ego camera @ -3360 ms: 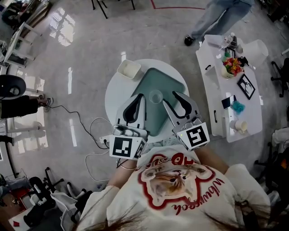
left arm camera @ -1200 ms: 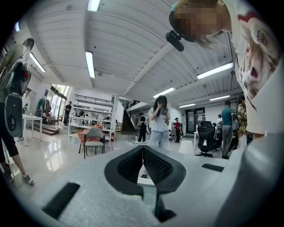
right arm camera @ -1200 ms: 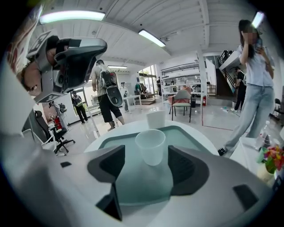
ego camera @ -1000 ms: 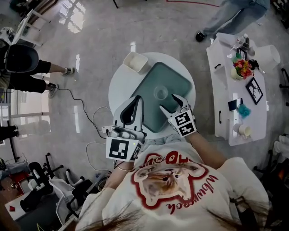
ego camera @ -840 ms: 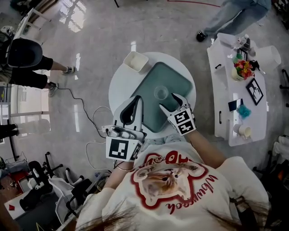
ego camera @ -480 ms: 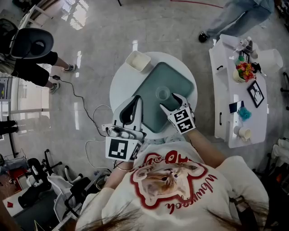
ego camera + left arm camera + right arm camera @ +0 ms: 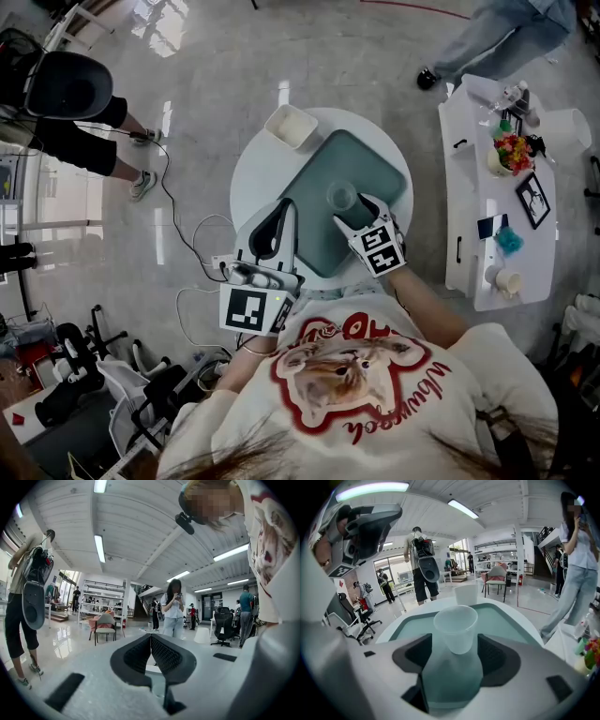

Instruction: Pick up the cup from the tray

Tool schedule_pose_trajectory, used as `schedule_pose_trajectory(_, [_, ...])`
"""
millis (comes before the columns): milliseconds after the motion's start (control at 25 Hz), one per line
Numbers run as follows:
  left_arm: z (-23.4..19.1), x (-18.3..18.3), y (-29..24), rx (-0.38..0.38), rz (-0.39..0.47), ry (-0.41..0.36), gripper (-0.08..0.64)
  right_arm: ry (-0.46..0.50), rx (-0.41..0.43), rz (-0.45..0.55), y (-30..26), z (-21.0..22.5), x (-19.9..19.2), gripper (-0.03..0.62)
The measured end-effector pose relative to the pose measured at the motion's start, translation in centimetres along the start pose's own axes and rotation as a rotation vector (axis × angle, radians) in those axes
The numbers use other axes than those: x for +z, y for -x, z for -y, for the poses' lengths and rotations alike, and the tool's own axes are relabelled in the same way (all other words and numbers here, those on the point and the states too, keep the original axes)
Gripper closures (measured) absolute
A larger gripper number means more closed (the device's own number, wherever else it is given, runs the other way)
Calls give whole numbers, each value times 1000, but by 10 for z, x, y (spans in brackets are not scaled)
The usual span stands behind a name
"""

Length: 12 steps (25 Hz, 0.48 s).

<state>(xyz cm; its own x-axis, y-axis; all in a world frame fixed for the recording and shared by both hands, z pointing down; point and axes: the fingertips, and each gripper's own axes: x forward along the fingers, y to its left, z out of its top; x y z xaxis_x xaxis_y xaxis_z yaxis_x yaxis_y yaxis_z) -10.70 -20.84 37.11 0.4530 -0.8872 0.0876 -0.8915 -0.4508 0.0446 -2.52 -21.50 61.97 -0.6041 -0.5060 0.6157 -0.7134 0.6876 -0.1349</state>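
A translucent plastic cup [image 7: 339, 197] stands upright on the green tray [image 7: 370, 169], which lies on a round white table [image 7: 251, 178]. My right gripper [image 7: 353, 210] is open, with its fingertips reaching either side of the cup from the near side. In the right gripper view the cup [image 7: 455, 627] stands between the tips of the open right gripper [image 7: 454, 645], apart from both pads. My left gripper [image 7: 286, 208] rests over the tray's near left edge, shut and empty. The left gripper view shows the left gripper [image 7: 151, 638] aimed out at the room.
A white square container [image 7: 290, 126] sits at the table's far left, beyond the tray. A long white side table [image 7: 469, 234] with flowers and a picture frame stands to the right. Cables [image 7: 202, 272] trail on the floor. People stand at left [image 7: 84, 103] and top right [image 7: 497, 37].
My right gripper has moved forward over the tray until its jaws flank the cup. The left gripper has stayed put. The person at the left has walked closer.
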Motion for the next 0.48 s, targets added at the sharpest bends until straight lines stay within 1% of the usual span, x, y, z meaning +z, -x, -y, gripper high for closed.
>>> schedule_pose_trajectory(360, [-9, 0, 1, 7, 0, 5, 545, 19, -2, -25, -12, 0, 0, 316])
schedule_pose_trajectory(480, [-11, 0, 0, 8, -1, 6, 545, 9, 5, -34, -14, -1, 2, 316])
